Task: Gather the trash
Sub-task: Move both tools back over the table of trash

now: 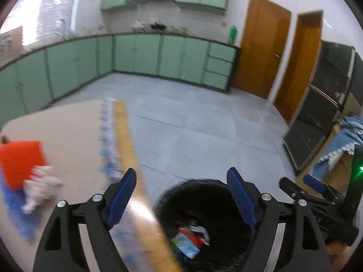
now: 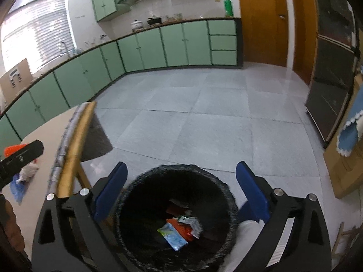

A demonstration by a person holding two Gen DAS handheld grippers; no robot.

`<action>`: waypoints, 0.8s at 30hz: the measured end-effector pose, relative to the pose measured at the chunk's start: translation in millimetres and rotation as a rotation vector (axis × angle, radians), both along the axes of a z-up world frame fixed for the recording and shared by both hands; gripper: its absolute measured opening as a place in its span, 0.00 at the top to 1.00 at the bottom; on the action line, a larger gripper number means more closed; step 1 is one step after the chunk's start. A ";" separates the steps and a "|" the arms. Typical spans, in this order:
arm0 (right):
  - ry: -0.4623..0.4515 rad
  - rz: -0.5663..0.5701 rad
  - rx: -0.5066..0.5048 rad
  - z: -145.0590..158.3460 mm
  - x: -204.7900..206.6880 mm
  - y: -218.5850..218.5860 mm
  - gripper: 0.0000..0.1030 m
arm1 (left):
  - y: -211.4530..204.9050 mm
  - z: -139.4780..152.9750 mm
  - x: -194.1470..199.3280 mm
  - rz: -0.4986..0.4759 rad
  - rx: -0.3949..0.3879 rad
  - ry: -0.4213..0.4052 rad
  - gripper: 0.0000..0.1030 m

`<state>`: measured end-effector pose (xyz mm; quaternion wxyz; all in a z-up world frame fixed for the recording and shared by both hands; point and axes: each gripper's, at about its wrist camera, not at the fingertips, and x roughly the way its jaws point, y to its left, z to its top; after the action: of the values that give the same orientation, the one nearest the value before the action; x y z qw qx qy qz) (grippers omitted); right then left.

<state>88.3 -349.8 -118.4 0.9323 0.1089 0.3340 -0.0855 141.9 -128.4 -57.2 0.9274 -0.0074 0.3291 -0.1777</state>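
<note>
Both spread and empty: right tool (image 2: 181, 190) right above the black bin (image 2: 177, 217), left tool (image 1: 181, 195) over its desk-side rim. Wrappers (image 2: 179, 229) already inside the bin. Next, better to swing left from the bin to the crumpled tissue (image 1: 40, 185) on the desk (image 1: 74, 122), pinching it whole.

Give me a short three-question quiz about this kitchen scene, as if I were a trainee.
1. True or false: the black bin already holds some wrappers.
2. Are the jaws of the right gripper open or shut?
   A. open, nothing between them
   B. shut on a wrapper
3. Fill in: on the table, beside the crumpled tissue, lies an ______ packet.

Key:
1. True: colourful wrappers lie at its bottom.
2. A: the jaws stand wide apart above the bin.
3. Orange.
</note>
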 end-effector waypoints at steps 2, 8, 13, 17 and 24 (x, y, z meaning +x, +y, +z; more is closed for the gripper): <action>-0.019 0.043 -0.001 8.0 7.3 21.2 0.09 | 23.9 6.7 -4.9 0.060 0.020 -0.037 0.22; -0.067 0.175 -0.001 25.3 30.0 88.1 0.09 | 101.9 17.8 -15.0 0.242 0.082 -0.099 0.22; -0.093 0.300 0.006 33.6 49.7 149.6 0.09 | 164.5 12.4 -22.0 0.380 0.125 -0.101 0.22; -0.101 0.391 0.004 36.9 65.1 196.4 0.09 | 205.8 7.2 -26.4 0.461 0.131 -0.081 0.22; -0.083 0.499 -0.019 32.7 84.4 259.2 0.09 | 242.6 0.0 -33.7 0.530 0.169 -0.084 0.22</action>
<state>172.7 -90.6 -85.7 0.9386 0.0178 0.3110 0.1487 108.2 114.2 -57.2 0.9517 -0.0086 0.2906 0.0991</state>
